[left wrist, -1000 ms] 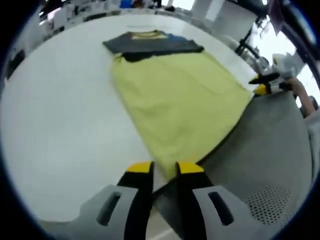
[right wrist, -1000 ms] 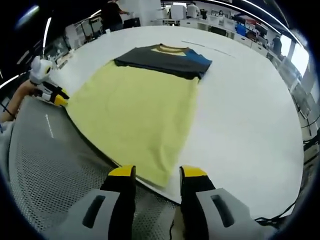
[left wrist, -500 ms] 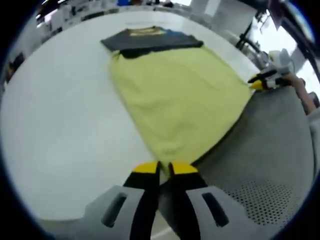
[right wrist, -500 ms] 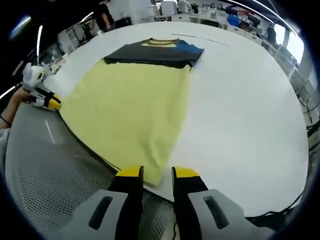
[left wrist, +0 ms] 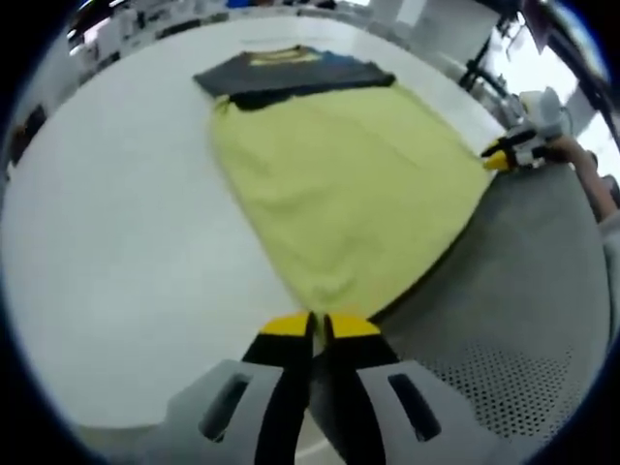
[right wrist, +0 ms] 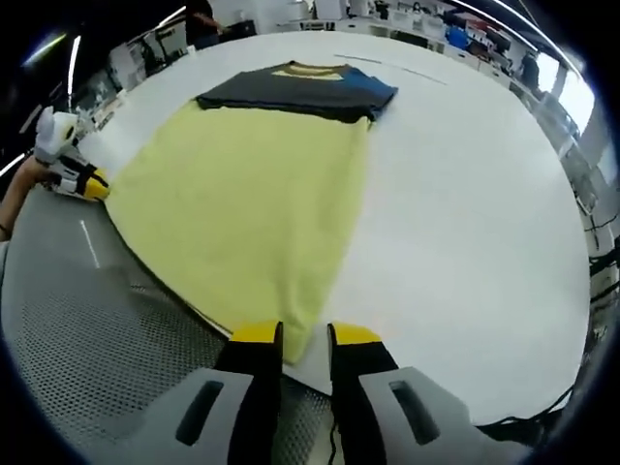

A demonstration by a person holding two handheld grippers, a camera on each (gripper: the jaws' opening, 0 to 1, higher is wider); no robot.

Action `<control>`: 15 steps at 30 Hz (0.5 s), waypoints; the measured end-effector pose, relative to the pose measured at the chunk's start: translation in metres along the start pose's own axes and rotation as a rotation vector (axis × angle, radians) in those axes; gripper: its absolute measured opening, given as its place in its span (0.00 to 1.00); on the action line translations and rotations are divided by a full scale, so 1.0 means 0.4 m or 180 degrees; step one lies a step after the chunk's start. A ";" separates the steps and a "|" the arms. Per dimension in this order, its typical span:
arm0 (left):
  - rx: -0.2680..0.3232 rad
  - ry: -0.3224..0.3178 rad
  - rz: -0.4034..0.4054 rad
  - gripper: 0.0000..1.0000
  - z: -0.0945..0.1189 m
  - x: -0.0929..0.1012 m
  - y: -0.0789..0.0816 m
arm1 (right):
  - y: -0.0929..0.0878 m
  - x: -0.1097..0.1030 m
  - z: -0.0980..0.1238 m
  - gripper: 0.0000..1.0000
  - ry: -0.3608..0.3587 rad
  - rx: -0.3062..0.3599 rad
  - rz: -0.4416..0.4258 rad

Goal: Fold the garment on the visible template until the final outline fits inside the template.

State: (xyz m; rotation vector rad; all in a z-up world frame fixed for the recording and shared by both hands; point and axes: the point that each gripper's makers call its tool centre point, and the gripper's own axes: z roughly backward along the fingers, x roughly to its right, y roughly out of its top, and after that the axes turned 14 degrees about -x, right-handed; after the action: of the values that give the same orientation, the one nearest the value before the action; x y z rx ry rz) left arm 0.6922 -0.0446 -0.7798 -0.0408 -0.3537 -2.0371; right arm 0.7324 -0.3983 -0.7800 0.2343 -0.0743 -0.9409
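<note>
The shirt (left wrist: 339,184) lies flat on a white table (left wrist: 116,242), lengthwise away from both cameras. Its body is yellow; the far end, at shoulders and collar, is dark grey with a yellow neckband and a blue patch on one side. The near hem reaches the table edge, where a grey perforated surface (left wrist: 523,320) begins.

Left gripper view: the left gripper (left wrist: 317,325) sits at the near hem corner of the shirt. Its yellow-tipped jaws stand almost together, with only a thin gap, and the hem corner meets the tips; they appear pinched on the fabric. The right gripper (left wrist: 504,155) shows at the far right, at the other hem corner, with a hand (left wrist: 572,155) behind it.

Right gripper view: the right gripper (right wrist: 304,334) is at the opposite hem corner of the shirt (right wrist: 252,194). Its jaws stand narrowly apart with the yellow fabric running down between the tips, apparently clamped. The left gripper (right wrist: 82,182) shows at the left edge, at its corner of the hem, beside the table (right wrist: 465,223) edge and the grey surface (right wrist: 87,339).

No template outline can be made out on the table.
</note>
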 end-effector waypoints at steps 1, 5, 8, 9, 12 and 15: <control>-0.0006 -0.0005 0.0003 0.01 0.000 0.000 0.000 | 0.001 0.000 -0.001 0.18 -0.0009 -0.0009 0.0005; -0.0027 0.0000 0.0010 0.01 -0.001 -0.001 -0.001 | 0.001 -0.002 -0.001 0.17 -0.0026 -0.0039 0.0023; -0.0059 -0.0005 0.0017 0.01 -0.003 0.002 0.001 | 0.001 0.001 -0.002 0.16 -0.0026 -0.0056 -0.0087; -0.0061 -0.0007 0.0017 0.00 -0.003 0.002 0.002 | 0.002 0.002 -0.002 0.16 -0.0036 -0.0063 -0.0087; -0.0098 -0.0061 0.0085 0.00 -0.005 0.002 0.003 | 0.003 0.000 -0.003 0.15 -0.0053 -0.0102 -0.0060; -0.0135 -0.0054 -0.0050 0.00 -0.005 0.005 0.003 | 0.007 0.000 -0.005 0.13 -0.0041 -0.0152 0.0016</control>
State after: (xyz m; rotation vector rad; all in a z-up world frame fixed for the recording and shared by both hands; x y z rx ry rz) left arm 0.6924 -0.0471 -0.7811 -0.0815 -0.3223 -2.0608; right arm 0.7347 -0.3963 -0.7813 0.1839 -0.0642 -0.9382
